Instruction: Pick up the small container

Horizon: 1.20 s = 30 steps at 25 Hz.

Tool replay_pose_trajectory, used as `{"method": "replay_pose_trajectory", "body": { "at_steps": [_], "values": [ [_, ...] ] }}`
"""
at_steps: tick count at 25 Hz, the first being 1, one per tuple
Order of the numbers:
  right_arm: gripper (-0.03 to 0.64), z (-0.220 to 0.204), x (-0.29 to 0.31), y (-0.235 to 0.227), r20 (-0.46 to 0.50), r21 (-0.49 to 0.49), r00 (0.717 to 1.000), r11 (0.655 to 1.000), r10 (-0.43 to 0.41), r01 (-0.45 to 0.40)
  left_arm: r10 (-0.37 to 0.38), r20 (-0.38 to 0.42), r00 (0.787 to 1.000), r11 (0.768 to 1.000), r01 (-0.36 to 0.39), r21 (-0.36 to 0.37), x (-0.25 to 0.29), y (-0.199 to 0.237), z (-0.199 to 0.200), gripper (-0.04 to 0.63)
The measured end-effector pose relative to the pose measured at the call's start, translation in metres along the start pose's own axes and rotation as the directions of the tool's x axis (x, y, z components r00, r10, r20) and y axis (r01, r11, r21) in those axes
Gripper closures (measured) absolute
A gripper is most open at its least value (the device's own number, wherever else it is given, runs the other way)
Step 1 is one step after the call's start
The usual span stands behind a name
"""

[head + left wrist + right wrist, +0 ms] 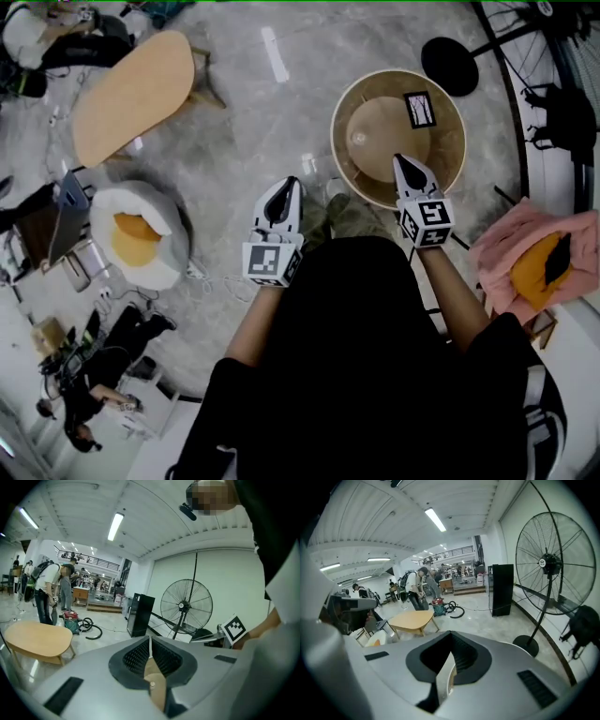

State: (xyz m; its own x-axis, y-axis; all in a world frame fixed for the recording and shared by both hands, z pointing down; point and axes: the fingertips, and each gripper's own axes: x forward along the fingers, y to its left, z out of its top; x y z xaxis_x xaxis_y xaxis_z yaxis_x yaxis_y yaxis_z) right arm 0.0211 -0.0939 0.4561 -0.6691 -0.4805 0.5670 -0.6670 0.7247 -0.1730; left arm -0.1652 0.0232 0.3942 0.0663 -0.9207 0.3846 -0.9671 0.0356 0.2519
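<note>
The container (380,131), if it is the tan dome at the middle of the round worktop (456,141), is hard to make out from above. The right claw (400,164) hangs over the worktop's near rim and the left claw (289,185) over the floor (244,122). Both are closed, with nothing in them. The person's dark torso hides the floor beneath. The floor is grey and marbled. An oval table (131,94) stands well apart, a fan (553,564) stands by the wall, and people stand far off.
</note>
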Motion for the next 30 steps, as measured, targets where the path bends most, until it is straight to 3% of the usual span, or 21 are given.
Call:
{"method": "replay_pose_trajectory", "body": {
  "at_steps": [5,10,14,18,24,30],
  "values": [
    [0.601,-0.012,-0.008,-0.011,-0.026,0.057,0.995,0.993,-0.100,0.101,-0.158,-0.040,0.987,0.987,0.157,-0.029,0.051,-0.008,-0.015,0.563],
    [0.601,-0.011,-0.016,-0.024,-0.043,0.183,0.965,0.948,-0.258,0.261,-0.303,-0.105,0.947,0.951,0.307,0.024,0.094,-0.008,-0.005,0.563],
    [0.601,0.015,-0.002,-0.020,-0.011,0.233,0.946,0.919,-0.324,0.317,-0.377,-0.132,0.917,0.920,0.387,0.060,0.117,0.002,0.004,0.563],
    [0.600,0.029,0.009,-0.018,0.005,0.249,0.920,0.892,-0.391,0.377,-0.462,-0.168,0.871,0.876,0.478,0.067,0.136,0.011,0.003,0.563],
    [0.601,0.015,0.010,-0.009,-0.032,0.286,0.890,0.849,-0.455,0.444,-0.549,-0.233,0.802,0.817,0.574,0.049,0.156,0.019,-0.018,0.563],
    [0.600,-0.014,0.003,-0.002,-0.093,0.353,0.870,0.801,-0.484,0.484,-0.577,-0.274,0.769,0.783,0.616,0.080,0.179,0.018,-0.041,0.563]
  ]
}}
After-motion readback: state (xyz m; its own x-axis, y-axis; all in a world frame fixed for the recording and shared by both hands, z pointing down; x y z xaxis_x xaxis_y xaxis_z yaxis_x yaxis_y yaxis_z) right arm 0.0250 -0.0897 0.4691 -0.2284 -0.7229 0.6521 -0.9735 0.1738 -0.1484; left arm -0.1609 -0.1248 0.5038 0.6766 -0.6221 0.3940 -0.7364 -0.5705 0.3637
